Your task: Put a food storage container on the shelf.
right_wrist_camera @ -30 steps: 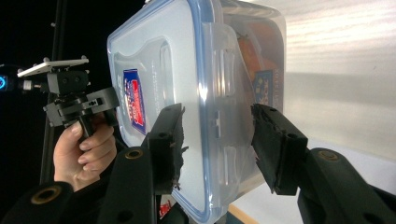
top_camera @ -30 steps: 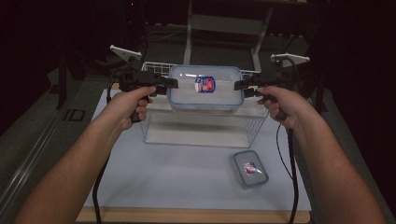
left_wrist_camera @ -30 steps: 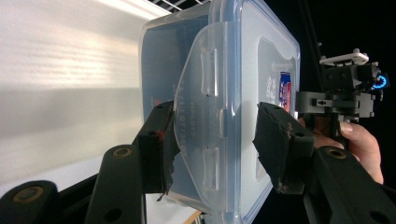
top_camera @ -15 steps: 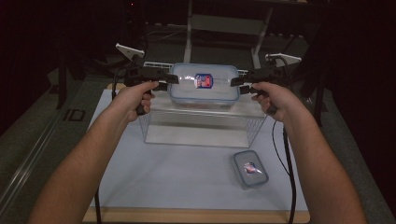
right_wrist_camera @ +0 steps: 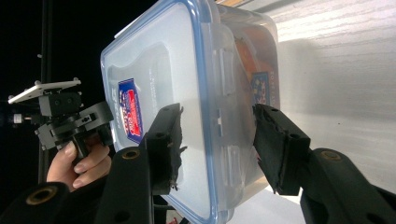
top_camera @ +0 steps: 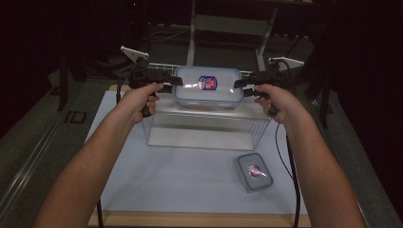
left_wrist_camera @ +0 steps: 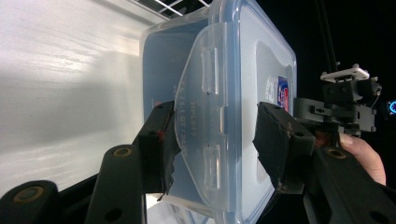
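Note:
A large clear lidded container (top_camera: 209,85) with a blue seal and a red-and-blue label hangs level over the top of a wire basket (top_camera: 259,130). My left gripper (top_camera: 178,81) is shut on its left end and my right gripper (top_camera: 237,84) on its right end. In the left gripper view the container (left_wrist_camera: 261,70) has its end clip between the jaws of the left gripper (left_wrist_camera: 215,140), one pad on the lid and one under the tub. The right gripper view shows the same hold by the right gripper (right_wrist_camera: 217,140) on the container (right_wrist_camera: 159,70), with something orange inside.
A small lidded container (top_camera: 255,172) lies on the white mat (top_camera: 190,185) in front of the basket, to the right. The wooden table edge (top_camera: 199,219) runs along the front. Dark frames and stands rise behind the table.
Both hands have carried the large container a little farther from me, toward the back of the basket. The small container has stayed put.

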A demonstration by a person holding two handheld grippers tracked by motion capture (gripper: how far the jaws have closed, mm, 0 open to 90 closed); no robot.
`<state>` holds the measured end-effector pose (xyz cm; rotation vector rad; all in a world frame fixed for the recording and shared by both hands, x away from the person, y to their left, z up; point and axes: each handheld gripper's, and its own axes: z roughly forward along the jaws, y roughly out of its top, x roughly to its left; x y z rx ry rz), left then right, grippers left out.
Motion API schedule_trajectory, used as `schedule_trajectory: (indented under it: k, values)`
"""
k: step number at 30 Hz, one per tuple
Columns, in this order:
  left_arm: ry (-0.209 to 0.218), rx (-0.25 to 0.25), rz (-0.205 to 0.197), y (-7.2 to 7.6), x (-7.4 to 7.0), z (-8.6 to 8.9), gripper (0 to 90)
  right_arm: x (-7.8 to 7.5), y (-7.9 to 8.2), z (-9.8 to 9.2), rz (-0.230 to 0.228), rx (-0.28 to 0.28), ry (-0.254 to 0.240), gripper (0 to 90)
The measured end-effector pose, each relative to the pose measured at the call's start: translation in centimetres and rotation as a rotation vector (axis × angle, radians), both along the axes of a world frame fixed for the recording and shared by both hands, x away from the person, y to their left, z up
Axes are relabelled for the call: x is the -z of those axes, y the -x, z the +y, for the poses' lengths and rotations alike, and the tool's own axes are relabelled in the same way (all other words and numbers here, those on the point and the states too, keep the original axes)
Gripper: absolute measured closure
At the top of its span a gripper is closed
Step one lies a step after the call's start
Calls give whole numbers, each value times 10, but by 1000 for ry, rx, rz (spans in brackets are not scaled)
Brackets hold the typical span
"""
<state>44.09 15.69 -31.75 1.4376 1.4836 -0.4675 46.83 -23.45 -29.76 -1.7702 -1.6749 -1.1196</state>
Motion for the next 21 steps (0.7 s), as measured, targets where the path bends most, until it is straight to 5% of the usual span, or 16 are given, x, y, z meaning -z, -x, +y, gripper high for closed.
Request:
schedule_trajectory:
  k: [15,21]
  values:
    - [8,-14,9,-6,8,0,463,8,-3,1,8,38,-4,506]
    - [10,-4,0,-3,6,-1,396,5,1,1,-17,45,5,426]
